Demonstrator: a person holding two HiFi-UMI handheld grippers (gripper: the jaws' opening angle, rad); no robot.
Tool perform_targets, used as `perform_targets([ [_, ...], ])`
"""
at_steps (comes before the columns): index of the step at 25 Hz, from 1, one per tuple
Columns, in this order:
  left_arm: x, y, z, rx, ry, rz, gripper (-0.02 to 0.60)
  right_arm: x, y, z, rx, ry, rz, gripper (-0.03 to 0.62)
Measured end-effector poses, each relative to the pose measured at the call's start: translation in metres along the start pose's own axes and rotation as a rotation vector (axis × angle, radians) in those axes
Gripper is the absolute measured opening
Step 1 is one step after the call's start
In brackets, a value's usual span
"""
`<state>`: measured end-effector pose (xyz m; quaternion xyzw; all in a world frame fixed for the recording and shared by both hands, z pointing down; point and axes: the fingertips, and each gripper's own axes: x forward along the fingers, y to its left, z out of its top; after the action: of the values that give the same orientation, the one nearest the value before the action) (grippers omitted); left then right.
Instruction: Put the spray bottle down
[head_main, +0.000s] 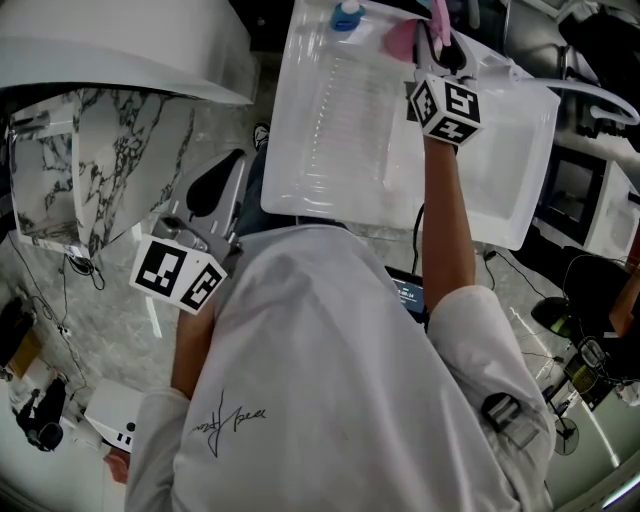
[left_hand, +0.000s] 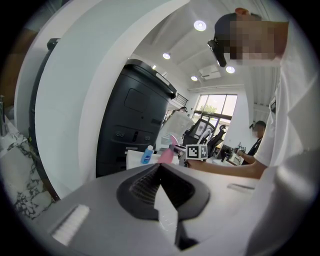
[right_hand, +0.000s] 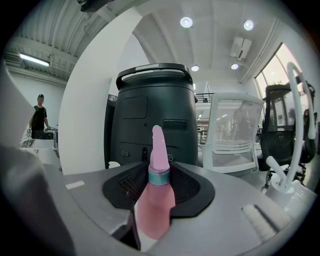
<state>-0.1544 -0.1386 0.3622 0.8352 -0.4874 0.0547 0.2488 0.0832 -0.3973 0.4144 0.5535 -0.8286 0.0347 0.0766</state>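
- Spray bottle (right_hand: 156, 200): pink, clamped between the jaws of my right gripper (right_hand: 159, 172), at the far side of the white table (head_main: 500, 170).
- Left gripper (left_hand: 162, 175): jaws together, nothing between them, low beside my body, off the table.
- Blue-capped bottle (head_main: 347, 15): on the table, near the spray bottle.

- Your head camera is looking steeply down over your own shoulders, from well above the white worktop (head_main: 500, 185).
- The left claw (left_hand: 160, 167) camera is facing almost level across the room, catching the right claw (left_hand: 176, 148) far off, as the head view is.
- The right claw camera is sitting close behind the pink spray bottle (right_hand: 155, 200); both claw views are facing the dark machine (right_hand: 152, 115).
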Motion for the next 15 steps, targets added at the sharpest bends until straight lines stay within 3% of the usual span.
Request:
perform_targets([
  [9,-0.0014,-0.0069,0.0067,-0.008,-0.019,-0.012,0.005,-0.0027,-0.0027,-0.0021,0.056,0.018,0.007,0.133],
  [15,-0.0011,-0.0087,0.0038,-0.007,-0.014,-0.014,0.005,-0.0036,-0.0041,0.0007,0.081,0.008,0.012,0.198],
])
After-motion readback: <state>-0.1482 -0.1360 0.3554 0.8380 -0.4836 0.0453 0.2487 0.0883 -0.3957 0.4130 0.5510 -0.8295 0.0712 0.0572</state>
